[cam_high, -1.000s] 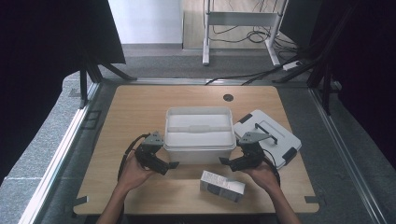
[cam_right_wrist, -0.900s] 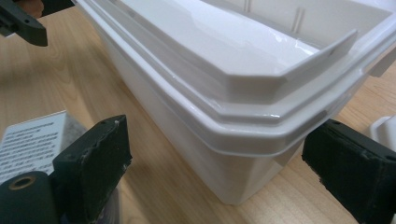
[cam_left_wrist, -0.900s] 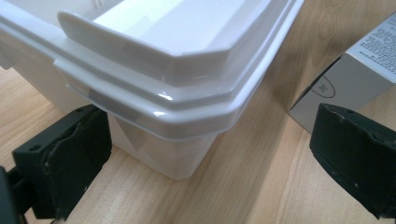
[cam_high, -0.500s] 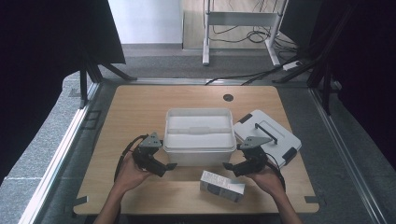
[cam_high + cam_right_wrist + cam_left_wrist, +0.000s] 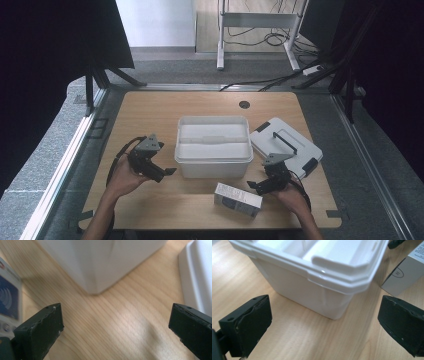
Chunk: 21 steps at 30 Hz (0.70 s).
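White bin (image 5: pixel 213 145) at desk (image 5: pixel 150 107) centre, lidless. Left claw (image 5: pixel 168 173) spread, left of bin; right claw (image 5: pixel 251 186) spread, beside small box (image 5: pixel 238 199). Box judged next: jaws to be squared across its narrow sides.

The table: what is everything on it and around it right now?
Table: one, light wood, centre.
Bin: one, white, open, mid-table.
Lid: one, white with a dark handle, flat, right of the bin.
Box: one, small, white with dark print, at the near edge in front of the bin.
Cables: several, dark, on the floor beyond the table.
Left gripper: one, black, jaws open, left of the bin.
Right gripper: one, black, jaws open, between box and lid.
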Available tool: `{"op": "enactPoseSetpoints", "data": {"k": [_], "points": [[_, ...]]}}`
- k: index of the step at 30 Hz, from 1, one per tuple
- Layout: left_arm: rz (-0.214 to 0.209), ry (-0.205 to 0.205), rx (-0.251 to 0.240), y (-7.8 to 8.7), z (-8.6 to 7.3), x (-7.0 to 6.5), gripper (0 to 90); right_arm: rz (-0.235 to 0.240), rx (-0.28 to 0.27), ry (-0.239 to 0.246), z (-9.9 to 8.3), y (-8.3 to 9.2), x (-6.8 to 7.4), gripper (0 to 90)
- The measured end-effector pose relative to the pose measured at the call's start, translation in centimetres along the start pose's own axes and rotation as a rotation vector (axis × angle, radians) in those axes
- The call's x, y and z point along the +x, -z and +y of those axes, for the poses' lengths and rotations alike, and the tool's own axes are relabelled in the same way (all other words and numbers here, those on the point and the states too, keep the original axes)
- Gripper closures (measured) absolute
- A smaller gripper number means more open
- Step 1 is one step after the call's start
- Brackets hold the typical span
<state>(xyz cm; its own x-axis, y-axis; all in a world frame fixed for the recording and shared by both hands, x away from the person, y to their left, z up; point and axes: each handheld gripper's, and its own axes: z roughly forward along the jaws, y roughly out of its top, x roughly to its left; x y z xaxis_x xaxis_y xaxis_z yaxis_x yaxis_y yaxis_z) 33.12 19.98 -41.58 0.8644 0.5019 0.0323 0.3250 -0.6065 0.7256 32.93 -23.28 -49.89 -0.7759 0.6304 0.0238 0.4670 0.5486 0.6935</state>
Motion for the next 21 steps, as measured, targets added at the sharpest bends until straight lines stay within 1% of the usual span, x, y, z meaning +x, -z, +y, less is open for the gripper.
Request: {"op": "enactPoseSetpoints", "data": {"k": [3,5,8,13,15,18,21], "points": [[0.008,-0.022,0.013,0.3,1.0,0.5,0.0,-0.007,0.02,0.009,-0.6,-0.4,-0.1,0.0],[0.004,-0.03,0.034,0.4,1.9,0.8,0.0,-0.008,0.027,0.011,-1.0,-0.6,-0.2,0.5],[-0.007,-0.061,0.062,0.4,3.2,1.2,0.0,-0.008,0.043,0.014,-1.5,-0.8,-0.4,1.5],[-0.014,-0.099,0.099,0.3,5.4,2.1,0.0,-0.009,0.019,0.016,-1.9,-0.8,-0.5,0.0],[-0.029,-0.112,0.114,0.1,6.4,2.6,0.3,-0.011,0.003,0.016,-2.1,-0.9,-0.4,0.0],[-0.045,-0.123,0.14,-0.3,7.7,3.2,2.3,-0.01,0.001,0.016,-2.2,-0.8,-0.4,0.0],[-0.061,-0.162,0.167,-0.9,9.0,3.7,3.4,-0.01,0.001,0.016,-2.2,-0.8,-0.4,0.0]]}}
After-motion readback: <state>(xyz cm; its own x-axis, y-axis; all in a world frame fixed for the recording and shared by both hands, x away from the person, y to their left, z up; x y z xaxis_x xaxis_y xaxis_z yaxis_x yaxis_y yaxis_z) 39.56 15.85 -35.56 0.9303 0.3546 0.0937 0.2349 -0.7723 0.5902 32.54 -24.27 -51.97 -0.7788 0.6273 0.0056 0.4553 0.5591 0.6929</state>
